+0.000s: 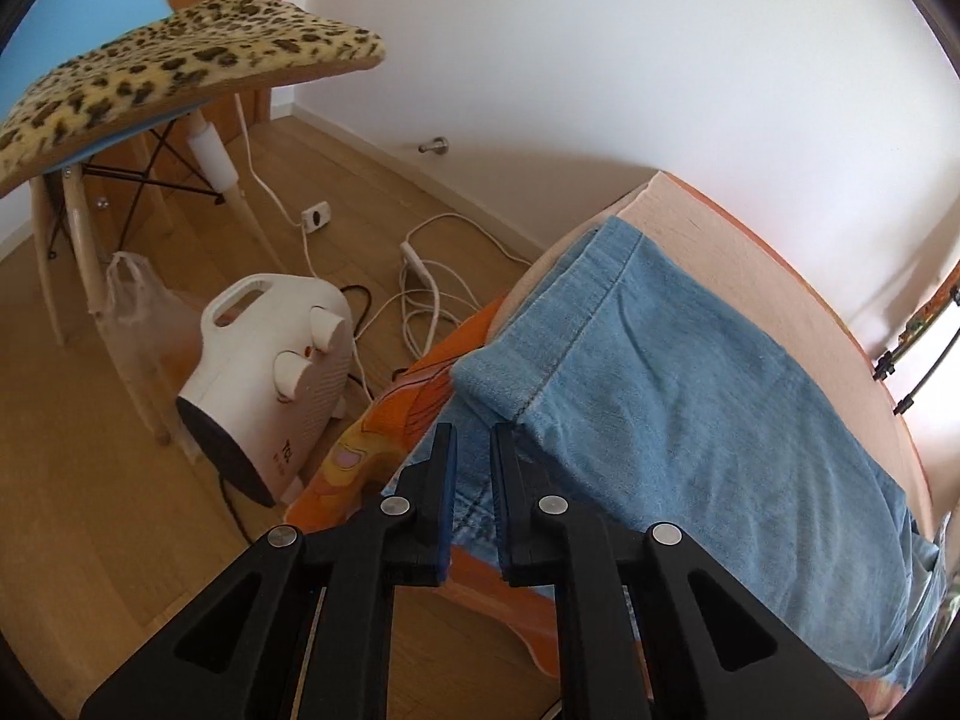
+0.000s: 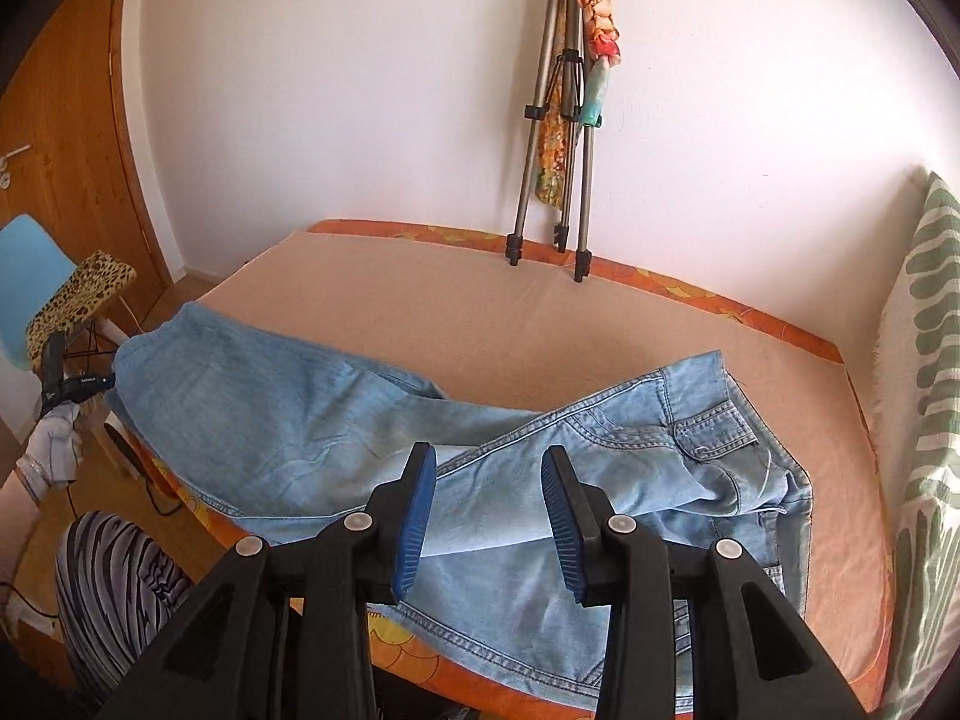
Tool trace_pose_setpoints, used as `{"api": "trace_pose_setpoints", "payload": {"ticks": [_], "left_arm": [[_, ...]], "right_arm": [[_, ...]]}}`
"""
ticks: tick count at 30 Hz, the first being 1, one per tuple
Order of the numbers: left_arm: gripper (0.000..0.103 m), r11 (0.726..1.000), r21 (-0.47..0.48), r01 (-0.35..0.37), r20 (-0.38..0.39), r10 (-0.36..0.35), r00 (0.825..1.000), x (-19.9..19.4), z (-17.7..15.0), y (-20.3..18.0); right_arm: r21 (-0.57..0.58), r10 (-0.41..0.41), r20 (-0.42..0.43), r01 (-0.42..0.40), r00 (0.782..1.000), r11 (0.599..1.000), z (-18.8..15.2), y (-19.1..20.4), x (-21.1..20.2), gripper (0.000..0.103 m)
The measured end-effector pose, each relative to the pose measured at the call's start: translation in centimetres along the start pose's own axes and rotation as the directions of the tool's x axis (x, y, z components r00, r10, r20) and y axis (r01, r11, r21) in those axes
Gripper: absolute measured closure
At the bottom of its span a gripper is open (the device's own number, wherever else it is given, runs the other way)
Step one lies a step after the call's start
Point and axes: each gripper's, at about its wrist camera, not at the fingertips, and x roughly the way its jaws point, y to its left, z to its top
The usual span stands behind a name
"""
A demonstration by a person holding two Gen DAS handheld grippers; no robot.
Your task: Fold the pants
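Light blue jeans (image 2: 336, 420) lie on a peach-covered mattress (image 2: 456, 324), legs to the left, waistband and pocket (image 2: 720, 438) to the right. My right gripper (image 2: 487, 468) is open and empty, just above the thigh part near the front edge. In the left wrist view the leg end of the jeans (image 1: 672, 360) lies along the mattress edge. My left gripper (image 1: 474, 438) hovers at the hem corner with a narrow gap between its fingers; nothing is held.
A tripod (image 2: 558, 138) with a scarf leans on the wall behind the mattress. On the wooden floor stand a white fan heater (image 1: 270, 378), cables (image 1: 420, 276) and a leopard-cushioned chair (image 1: 180, 66). A patterned cushion (image 2: 930, 420) lies at the right.
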Motion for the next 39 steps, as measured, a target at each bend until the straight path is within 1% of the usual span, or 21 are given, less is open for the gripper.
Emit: {"api": "trace_pose_setpoints", "payload": {"ticks": [2,4,6,9,11,12,13,15,17,18,21,24,25,27,28,30,33,34,36,38,39], "left_arm": [[0.093,1.0,-0.007,0.013,0.008,-0.013,1.0,-0.7,0.1,0.0],[0.092,0.999,0.023,0.034,0.026,-0.034,0.999,-1.5,0.4,-0.9],[0.092,0.995,0.056,0.088,0.032,-0.09,0.995,-2.5,0.5,-2.3],[0.091,0.977,0.128,0.171,0.02,-0.174,0.984,-3.6,0.7,-6.2],[0.084,0.954,0.175,0.243,-0.006,-0.245,0.969,-4.1,0.7,-9.2],[0.075,0.937,0.195,0.289,-0.022,-0.29,0.957,-4.3,0.6,-11.0],[0.067,0.917,0.216,0.336,-0.04,-0.335,0.941,-4.6,0.4,-12.7],[0.062,0.869,0.246,0.429,-0.091,-0.42,0.903,-5.1,-0.1,-16.6],[0.062,0.807,0.266,0.527,-0.167,-0.5,0.85,-5.4,-0.7,-20.9],[0.062,0.778,0.282,0.561,-0.201,-0.524,0.827,-5.6,-1.1,-23.1],[0.062,0.685,0.322,0.653,-0.303,-0.579,0.757,-6.1,-2.5,-29.9],[0.062,0.602,0.326,0.729,-0.407,-0.607,0.683,-6.5,-4.3,-36.1],[0.062,0.579,0.339,0.741,-0.434,-0.603,0.67,-6.6,-4.9,-38.0],[0.061,0.537,0.371,0.758,-0.486,-0.583,0.651,-6.7,-6.4,-41.5],[0.059,0.52,0.384,0.763,-0.508,-0.571,0.645,-6.6,-7.2,-43.1],[0.055,0.488,0.393,0.779,-0.553,-0.551,0.624,-6.3,-8.8,-46.0],[0.054,0.459,0.391,0.797,-0.613,-0.516,0.598,-5.3,-11.0,-49.8],[0.054,0.455,0.39,0.801,-0.626,-0.507,0.593,-5.0,-11.6,-51.1],[0.054,0.447,0.394,0.803,-0.642,-0.492,0.588,-4.4,-12.7,-53.3],[0.054,0.435,0.384,0.815,-0.663,-0.485,0.571,-3.7,-13.6,-55.4],[0.054,0.435,0.376,0.818,-0.672,-0.48,0.564,-3.3,-14.1,-56.3]], "right_arm": [[0.02,-0.017,0.006,0.017,1.0,1.0,-0.2,-0.7,-0.3,0.065],[0.035,-0.045,0.017,0.045,0.999,0.998,-0.5,-1.4,-0.7,0.065],[0.068,-0.082,0.023,0.08,0.996,0.995,-0.6,-2.3,-1.0,0.059],[0.116,-0.119,0.021,0.116,0.993,0.986,-0.8,-4.0,-1.3,0.049],[0.135,-0.15,0.014,0.147,0.989,0.98,-1.0,-5.2,-1.4,0.046],[0.152,-0.161,0.007,0.158,0.987,0.976,-1.0,-5.8,-1.4,0.04],[0.17,-0.17,-0.003,0.168,0.986,0.971,-1.1,-6.5,-1.3,0.036],[0.204,-0.189,-0.011,0.187,0.982,0.961,-1.3,-7.9,-1.2,0.034],[0.253,-0.191,-0.031,0.193,0.981,0.948,-1.3,-9.6,-1.0,0.034],[0.286,-0.186,-0.037,0.189,0.982,0.939,-1.2,-10.5,-0.8,0.034],[0.383,-0.165,-0.042,0.168,0.985,0.908,-1.0,-13.1,-0.5,0.034],[0.425,-0.173,-0.06,0.182,0.983,0.887,-1.1,-15.1,0.0,0.034],[0.432,-0.172,-0.06,0.181,0.983,0.884,-1.2,-15.6,0.0,0.034],[0.453,-0.163,-0.057,0.171,0.985,0.875,-1.5,-16.8,0.1,0.034],[0.465,-0.155,-0.06,0.164,0.986,0.87,-1.7,-17.4,0.3,0.034],[0.482,-0.147,-0.069,0.162,0.987,0.861,-2.1,-18.6,0.6,0.034],[0.495,-0.145,-0.08,0.166,0.986,0.853,-3.0,-19.9,1.1,0.034],[0.501,-0.143,-0.079,0.163,0.987,0.85,-3.4,-20.2,1.1,0.034],[0.517,-0.144,-0.085,0.167,0.986,0.84,-4.5,-21.0,1.2,0.035],[0.533,-0.139,-0.093,0.168,0.986,0.829,-5.9,-21.7,1.2,0.037],[0.54,-0.139,-0.103,0.173,0.985,0.824,-6.7,-22.0,1.2,0.038]]}}
